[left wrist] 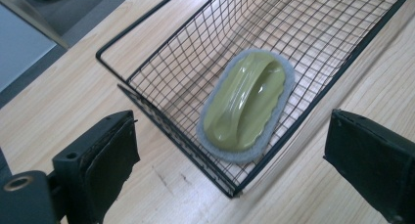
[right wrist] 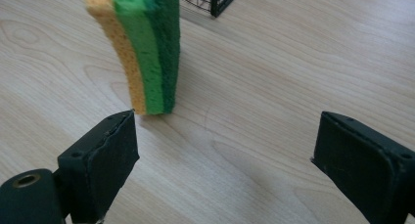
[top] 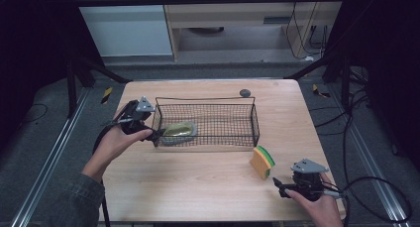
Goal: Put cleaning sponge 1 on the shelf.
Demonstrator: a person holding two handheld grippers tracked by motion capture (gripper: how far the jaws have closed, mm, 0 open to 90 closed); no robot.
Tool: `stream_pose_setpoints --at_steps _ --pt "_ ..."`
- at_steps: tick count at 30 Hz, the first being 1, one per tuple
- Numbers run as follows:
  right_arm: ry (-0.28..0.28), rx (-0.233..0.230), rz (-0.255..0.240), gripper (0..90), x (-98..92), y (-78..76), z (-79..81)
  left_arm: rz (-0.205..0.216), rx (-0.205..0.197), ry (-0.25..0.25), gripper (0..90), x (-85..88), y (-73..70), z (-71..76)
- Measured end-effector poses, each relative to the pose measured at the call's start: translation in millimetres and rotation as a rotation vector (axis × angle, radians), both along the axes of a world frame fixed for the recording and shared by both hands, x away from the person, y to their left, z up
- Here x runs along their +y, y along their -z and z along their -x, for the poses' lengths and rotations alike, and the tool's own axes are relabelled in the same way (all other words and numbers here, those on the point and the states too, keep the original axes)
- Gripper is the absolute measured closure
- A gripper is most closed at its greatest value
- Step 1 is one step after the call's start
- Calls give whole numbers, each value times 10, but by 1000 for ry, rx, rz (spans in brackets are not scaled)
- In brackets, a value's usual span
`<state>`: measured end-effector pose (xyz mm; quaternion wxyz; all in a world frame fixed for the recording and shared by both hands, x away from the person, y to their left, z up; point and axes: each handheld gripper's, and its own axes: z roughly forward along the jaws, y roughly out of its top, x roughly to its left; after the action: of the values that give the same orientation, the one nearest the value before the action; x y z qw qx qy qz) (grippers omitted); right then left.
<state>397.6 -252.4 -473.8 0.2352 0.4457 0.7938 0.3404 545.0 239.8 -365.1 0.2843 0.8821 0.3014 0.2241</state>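
A green-handled scrubber with a grey pad (top: 179,131) (left wrist: 244,106) lies flat in the left end of the black wire basket (top: 255,119) (left wrist: 161,62). My left gripper (top: 156,134) (left wrist: 230,131) hovers at the basket's left front corner. Its jaws are open and hold nothing, and the scrubber lies beyond them. A yellow and green sponge (top: 262,162) (right wrist: 139,48) stands on its edge on the table, right of the basket's front. My right gripper (top: 279,185) (right wrist: 225,131) is near the table's front right edge, just short of the sponge, open and empty.
The wooden table (top: 198,182) has bare room in front of the basket and to its left. A small dark round object (top: 244,92) sits behind the basket at the far edge. Cables trail on the floor to the right.
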Motion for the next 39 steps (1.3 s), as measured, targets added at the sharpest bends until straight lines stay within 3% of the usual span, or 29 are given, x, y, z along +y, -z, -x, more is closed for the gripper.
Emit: stream_pose_setpoints --at_steps 10,16,19,24,28,39 --pt "-29 -1 -4 106 80 -56 14 14 0 -41 44 167 163 192" --pt "-72 12 36 150 188 -188 11 25 3 -80 42 279 332 339" --pt "-88 4 56 195 232 -316 0 42 24 -109 41 346 543 410" --pt "-108 11 84 224 289 -459 -46 33 57 -140 45 430 786 462" --pt "-116 10 95 229 321 -534 -77 3 57 -170 45 489 864 499" --pt "-140 23 102 262 417 -738 -225 42 116 -221 46 600 1115 539"
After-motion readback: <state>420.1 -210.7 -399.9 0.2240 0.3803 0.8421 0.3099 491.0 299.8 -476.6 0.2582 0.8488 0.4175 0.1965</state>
